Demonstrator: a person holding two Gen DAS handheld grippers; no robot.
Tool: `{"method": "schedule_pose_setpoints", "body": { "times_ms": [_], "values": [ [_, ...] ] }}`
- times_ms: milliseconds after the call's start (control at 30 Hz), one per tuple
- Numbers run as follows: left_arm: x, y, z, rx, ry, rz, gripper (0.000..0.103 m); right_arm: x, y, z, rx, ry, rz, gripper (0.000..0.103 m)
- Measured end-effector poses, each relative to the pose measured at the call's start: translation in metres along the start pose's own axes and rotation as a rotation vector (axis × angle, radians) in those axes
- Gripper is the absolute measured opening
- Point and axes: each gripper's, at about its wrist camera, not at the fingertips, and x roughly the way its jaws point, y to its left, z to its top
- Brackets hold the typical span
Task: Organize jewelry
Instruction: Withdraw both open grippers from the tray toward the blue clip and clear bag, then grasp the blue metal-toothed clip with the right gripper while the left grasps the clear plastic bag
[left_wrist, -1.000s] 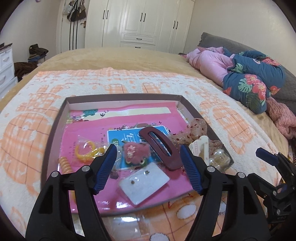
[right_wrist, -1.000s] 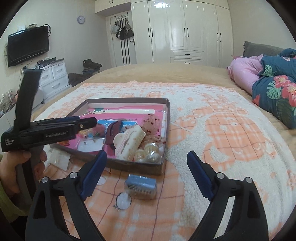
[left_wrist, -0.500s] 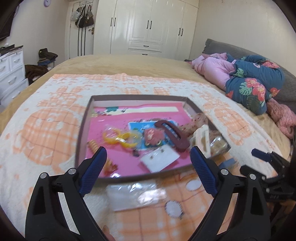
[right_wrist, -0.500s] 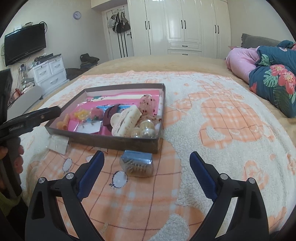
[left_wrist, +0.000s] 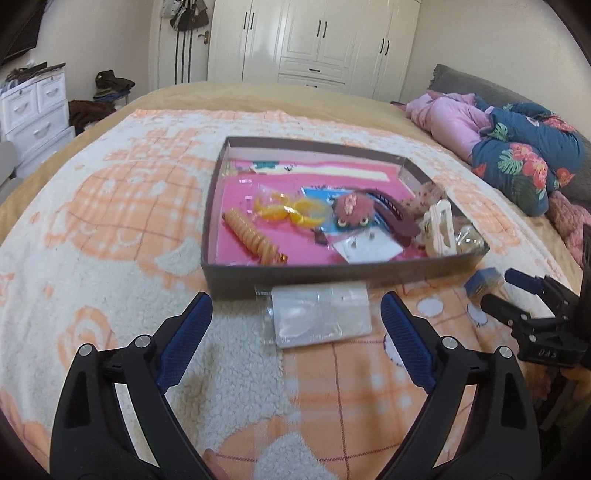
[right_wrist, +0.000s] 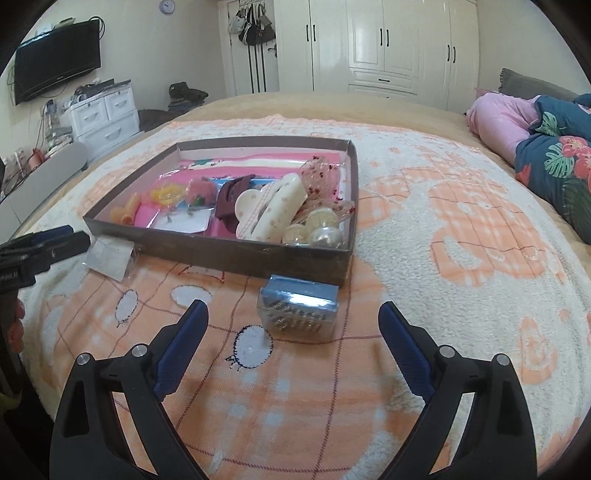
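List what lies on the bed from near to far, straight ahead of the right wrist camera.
Small clear plastic case with a blue top → dark brown cardboard tray → cream floral hair claw clip inside it → sheer pink scrunchie with red flecks → tan bedspread.

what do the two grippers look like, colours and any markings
Both look alike: the left gripper and right gripper are black plastic clamp-style frames with triangular cut-outs, silver rivets at the joints, and two fingers lined with textured blue pads. Seen from the left wrist, the right gripper's body carries small pale lettering, too blurred to read. No cables show. A bare hand holds the left one, with a yellow-green sleeve edge below.
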Motion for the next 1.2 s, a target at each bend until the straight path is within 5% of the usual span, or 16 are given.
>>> {"method": "schedule_pose_setpoints", "body": {
  "times_ms": [200, 567, 733, 1000, 1200],
  "values": [
    [0.011, -0.006, -0.007, 0.023, 0.034, -0.011, 0.086, 0.013, 0.002, 0.002, -0.001, 0.021, -0.002, 0.084],
    [0.030, -0.021, -0.007, 0.039, 0.062, -0.036, 0.086, 0.023, -0.005, 0.001, 0.045, 0.048, 0.036, 0.043],
    [0.034, -0.023, -0.005, 0.044, 0.067, -0.021, 0.086, 0.020, -0.005, 0.000, 0.049, 0.047, 0.066, 0.043],
    [0.037, -0.025, -0.005, 0.054, 0.077, -0.005, 0.053, 0.011, 0.001, -0.003, 0.042, 0.040, 0.091, 0.043],
    [0.030, -0.021, -0.006, 0.040, 0.071, -0.038, 0.046, 0.001, 0.010, -0.002, 0.019, 0.019, 0.112, 0.043]
  ]
}}
